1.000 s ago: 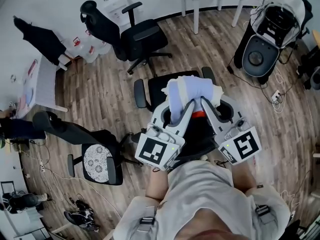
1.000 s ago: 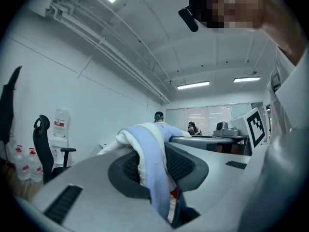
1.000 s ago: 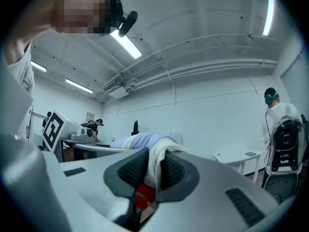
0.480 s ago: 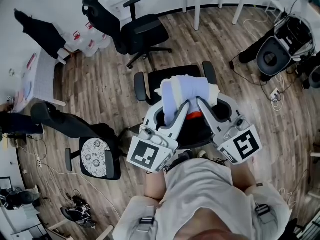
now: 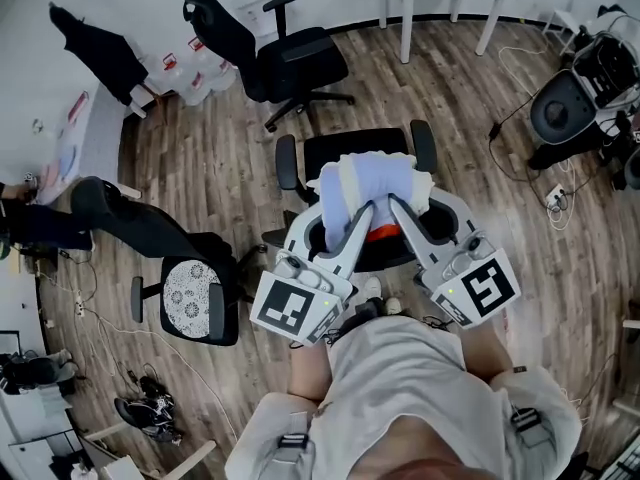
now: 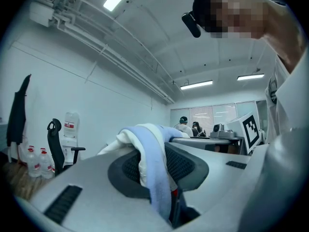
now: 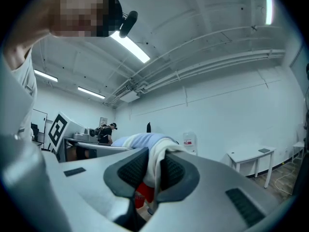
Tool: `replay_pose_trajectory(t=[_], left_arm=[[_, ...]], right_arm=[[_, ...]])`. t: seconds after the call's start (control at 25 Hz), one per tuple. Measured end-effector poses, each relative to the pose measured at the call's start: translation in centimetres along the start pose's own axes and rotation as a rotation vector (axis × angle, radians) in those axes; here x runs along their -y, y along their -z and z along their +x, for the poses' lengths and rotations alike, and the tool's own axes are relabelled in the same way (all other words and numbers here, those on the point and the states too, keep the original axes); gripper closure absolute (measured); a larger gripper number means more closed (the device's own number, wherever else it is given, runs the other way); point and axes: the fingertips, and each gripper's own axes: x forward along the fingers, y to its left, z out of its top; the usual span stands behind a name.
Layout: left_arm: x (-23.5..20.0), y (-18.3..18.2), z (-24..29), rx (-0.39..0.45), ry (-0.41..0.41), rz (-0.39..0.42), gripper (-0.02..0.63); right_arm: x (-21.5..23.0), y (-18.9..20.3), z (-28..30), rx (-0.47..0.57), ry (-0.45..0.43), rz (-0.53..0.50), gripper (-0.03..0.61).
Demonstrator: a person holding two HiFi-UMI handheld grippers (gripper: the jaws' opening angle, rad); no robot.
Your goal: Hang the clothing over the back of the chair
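The black office chair (image 5: 345,151) is standing right in front of the person, and the whole play is lining up over it. The clothing (image 5: 375,183), a pale blue and cream bundle, is hanging in the air above the seat, touching no part of the chair that I can see. My read: it is being held high and level so it clears the frame before draping over the back.

The left gripper (image 5: 358,218) is biting into the near left side of the bundle. Its jaws are standing narrow, with a thick fold of blue and cream squeezed between the pads. The right gripper (image 5: 398,213) is doing the same on the near right side, its jaws nearly together on a cream fold. A two-point hold like this is probably keeping the cloth spread instead of balled up. A red patch (image 7: 143,192) is peeking out under the fold.

Containers? Only water bottles (image 6: 34,159) are sitting by the far wall, and I cannot tell how full they are.
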Motion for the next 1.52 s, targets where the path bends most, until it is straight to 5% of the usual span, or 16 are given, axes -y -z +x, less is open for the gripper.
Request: replay_pose_trajectory(t=[0.88,1.52], left_arm=[[6.5,3.3,-6.4,-0.071,-0.133,-0.026,0.515],[5.1,7.7,-9.0,-0.123,-0.018,-0.114,0.515]], right_arm=[[-6.2,2.6,-6.6,-0.023,-0.103,0.136,0.517],[-9.2,6.9,-6.3,-0.155,0.038,0.160,0.517]])
